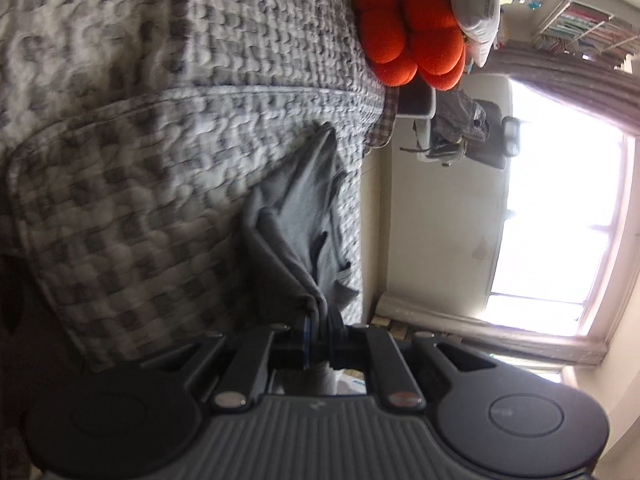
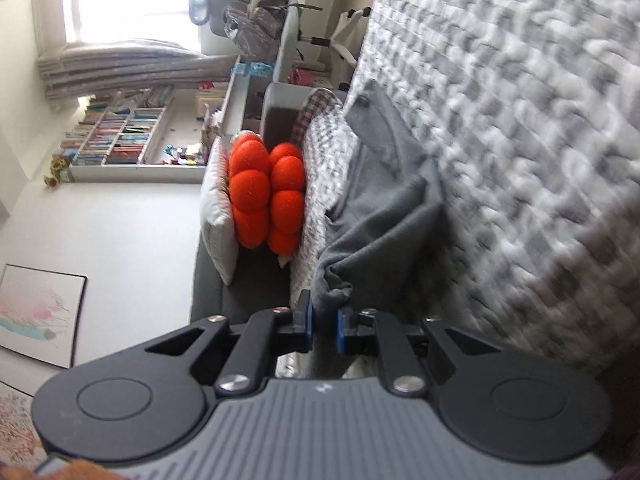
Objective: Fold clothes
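A grey garment (image 1: pixel 296 216) lies stretched over the grey-and-white checked bedspread (image 1: pixel 120 200). Both wrist views are rolled sideways. My left gripper (image 1: pixel 318 330) is shut on a bunched edge of the garment, and the cloth runs taut away from the jaws toward the bed's edge. In the right wrist view the same grey garment (image 2: pixel 384 200) is pulled up in a fold. My right gripper (image 2: pixel 324 322) is shut on a gathered corner of it, with the blue pads (image 2: pixel 307 322) pressing the cloth from both sides.
An orange bobbled cushion (image 1: pixel 408 20) and a white pillow (image 1: pixel 480 8) sit at the head of the bed (image 2: pixel 540 160). Beyond the bed are a bright window (image 1: pixel 560 220), a chair with a bag (image 2: pixel 256 20), bookshelves (image 2: pixel 120 132) and framed pictures (image 2: pixel 36 312) on the wall.
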Available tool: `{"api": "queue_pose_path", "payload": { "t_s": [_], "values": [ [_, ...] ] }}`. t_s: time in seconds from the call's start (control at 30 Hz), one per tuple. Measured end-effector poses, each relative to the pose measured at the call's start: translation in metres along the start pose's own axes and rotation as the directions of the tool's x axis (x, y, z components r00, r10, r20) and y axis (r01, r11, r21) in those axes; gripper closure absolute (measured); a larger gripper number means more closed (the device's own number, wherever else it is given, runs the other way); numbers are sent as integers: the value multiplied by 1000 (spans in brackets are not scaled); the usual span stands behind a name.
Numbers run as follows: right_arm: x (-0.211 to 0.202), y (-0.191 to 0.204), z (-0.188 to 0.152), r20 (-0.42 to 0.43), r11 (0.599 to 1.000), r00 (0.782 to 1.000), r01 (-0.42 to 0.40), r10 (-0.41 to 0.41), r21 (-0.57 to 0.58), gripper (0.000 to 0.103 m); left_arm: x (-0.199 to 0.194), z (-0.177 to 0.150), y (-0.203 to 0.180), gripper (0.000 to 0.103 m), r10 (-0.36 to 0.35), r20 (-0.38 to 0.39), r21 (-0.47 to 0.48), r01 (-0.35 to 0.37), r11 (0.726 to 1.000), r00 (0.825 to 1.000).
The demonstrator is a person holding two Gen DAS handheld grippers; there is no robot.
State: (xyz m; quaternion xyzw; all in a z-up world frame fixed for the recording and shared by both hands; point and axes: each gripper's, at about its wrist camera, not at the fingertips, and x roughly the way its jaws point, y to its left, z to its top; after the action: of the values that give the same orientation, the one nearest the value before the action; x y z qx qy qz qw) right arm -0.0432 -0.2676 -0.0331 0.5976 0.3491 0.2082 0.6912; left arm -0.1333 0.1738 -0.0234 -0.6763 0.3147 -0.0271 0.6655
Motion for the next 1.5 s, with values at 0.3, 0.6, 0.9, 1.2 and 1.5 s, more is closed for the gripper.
{"api": "queue_pose_path", "payload": {
  "t_s": [0.3, 0.6, 0.9, 1.2, 1.5],
  "values": [
    [33, 17, 35, 47, 999, 998, -33, 33, -13, 89, 38, 24, -34, 95, -42, 22, -20, 43, 999, 999],
    [79, 12, 73, 76, 1000, 997, -3, 5, -25, 89, 91, 52, -55, 95, -17, 76, -15, 18, 1000, 997],
    [107, -18, 102, 51, 999, 998, 28, -29, 24, 86, 141, 88, -39, 95, 16, 52, -37, -14, 999, 999],
    [102, -36, 118, 61, 997, 998, 28, -32, 65, 55, 160, 121, -30, 61, 46, 39, 79, -49, 996, 998],
    [98, -27, 122, 118, 997, 993, 35, -27, -65, 55, 166, 131, -59, 45, 64, 47, 399, -77, 914, 997]
  ]
}}
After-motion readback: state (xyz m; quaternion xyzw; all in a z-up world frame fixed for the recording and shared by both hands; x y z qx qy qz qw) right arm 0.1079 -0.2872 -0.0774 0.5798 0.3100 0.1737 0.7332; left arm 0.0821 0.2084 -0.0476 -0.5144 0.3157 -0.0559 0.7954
